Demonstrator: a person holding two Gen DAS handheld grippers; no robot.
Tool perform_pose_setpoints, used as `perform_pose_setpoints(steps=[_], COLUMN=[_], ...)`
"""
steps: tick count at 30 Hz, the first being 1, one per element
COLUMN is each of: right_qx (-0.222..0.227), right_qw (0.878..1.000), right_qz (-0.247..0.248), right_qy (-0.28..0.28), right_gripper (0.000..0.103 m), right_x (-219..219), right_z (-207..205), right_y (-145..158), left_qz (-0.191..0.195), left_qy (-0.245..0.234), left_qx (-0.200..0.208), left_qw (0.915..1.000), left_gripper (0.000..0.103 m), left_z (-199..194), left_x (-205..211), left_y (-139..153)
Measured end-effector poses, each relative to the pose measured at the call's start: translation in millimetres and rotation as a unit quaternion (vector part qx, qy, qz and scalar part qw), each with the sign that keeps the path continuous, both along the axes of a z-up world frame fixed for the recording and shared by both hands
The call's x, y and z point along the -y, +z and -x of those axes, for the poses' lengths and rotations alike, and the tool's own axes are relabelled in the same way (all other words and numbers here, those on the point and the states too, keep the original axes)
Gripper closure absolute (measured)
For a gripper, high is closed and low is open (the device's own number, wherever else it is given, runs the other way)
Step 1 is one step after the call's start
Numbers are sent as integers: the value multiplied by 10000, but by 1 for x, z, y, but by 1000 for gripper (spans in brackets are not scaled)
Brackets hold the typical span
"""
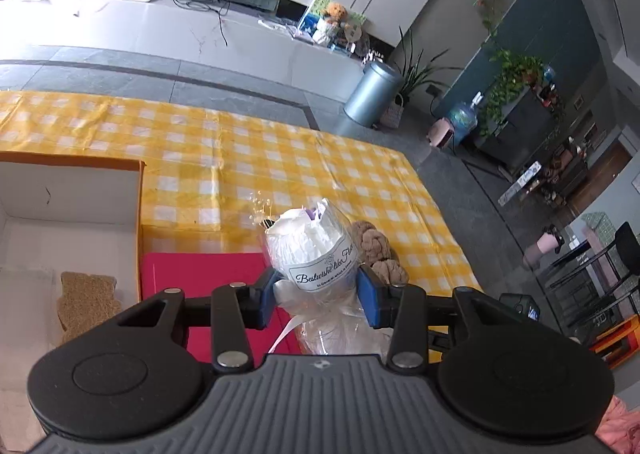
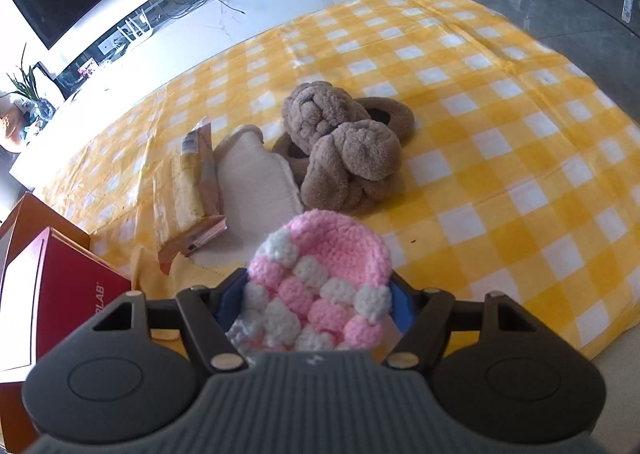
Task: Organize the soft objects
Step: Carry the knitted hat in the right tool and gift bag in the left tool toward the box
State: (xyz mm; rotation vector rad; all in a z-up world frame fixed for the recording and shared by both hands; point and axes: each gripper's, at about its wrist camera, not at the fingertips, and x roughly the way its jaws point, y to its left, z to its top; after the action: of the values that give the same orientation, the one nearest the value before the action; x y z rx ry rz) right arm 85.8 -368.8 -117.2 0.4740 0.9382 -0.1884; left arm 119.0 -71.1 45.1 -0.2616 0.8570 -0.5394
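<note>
My left gripper (image 1: 318, 288) is shut on a small wrapped bouquet (image 1: 310, 250) in white paper and clear film with a label, held above the yellow checked cloth (image 1: 256, 158). An open white box (image 1: 72, 198) with an orange rim sits to its left, with a tan sponge-like piece (image 1: 86, 300) inside. My right gripper (image 2: 316, 306) is shut on a pink and white crocheted piece (image 2: 320, 278). Ahead of it lie brown plush slippers (image 2: 344, 142), a cream hot-water-bottle shape (image 2: 256, 182) and a packaged snack (image 2: 192, 190).
A red box (image 1: 204, 274) lies beside the white box; it also shows in the right wrist view (image 2: 60, 294). The brown slippers (image 1: 378, 250) sit behind the bouquet. Beyond the cloth's edge are a grey bin (image 1: 370, 94), plants and a low white counter (image 1: 160, 26).
</note>
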Motion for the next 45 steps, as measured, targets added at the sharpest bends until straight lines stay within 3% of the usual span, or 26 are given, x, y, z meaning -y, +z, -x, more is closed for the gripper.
perform_pose_setpoints(steps=[12,18,24,30,36,42,45], right_qx=[1363,1753,1807,1487,1053,42,-218], right_qw=[9877,9734,9590,9508,9483,9569,9586], right_qz=[-317,-283,-199,-288,-112,-975,-1044], right_qy=[693,1450,2174,2701,2992,2735,2640], right_gripper=[33,33,33,33,33,33,33], right_x=[-68,-137,-213,-274,-334,-370,-383], right_z=[33,26,12,-17,-55,-114,-130], right_y=[88,127,145,138,105,48,32], left_qz=[-160,-129,50,65,535,71,153], left_qy=[891,1238,1758,2094,2327,2853,2975], left_qx=[472,562,735,665,523,771,710], left_qw=[9948,9906,9817,9755,9697,9553,9520], left_gripper=[55,54,54,54,54,54,54], left_z=[22,29,34,23,14,18,19], left_x=[-73,-134,-183,-212,-245,-260,-271], left_y=[28,27,17,-3,-28,-34,-37])
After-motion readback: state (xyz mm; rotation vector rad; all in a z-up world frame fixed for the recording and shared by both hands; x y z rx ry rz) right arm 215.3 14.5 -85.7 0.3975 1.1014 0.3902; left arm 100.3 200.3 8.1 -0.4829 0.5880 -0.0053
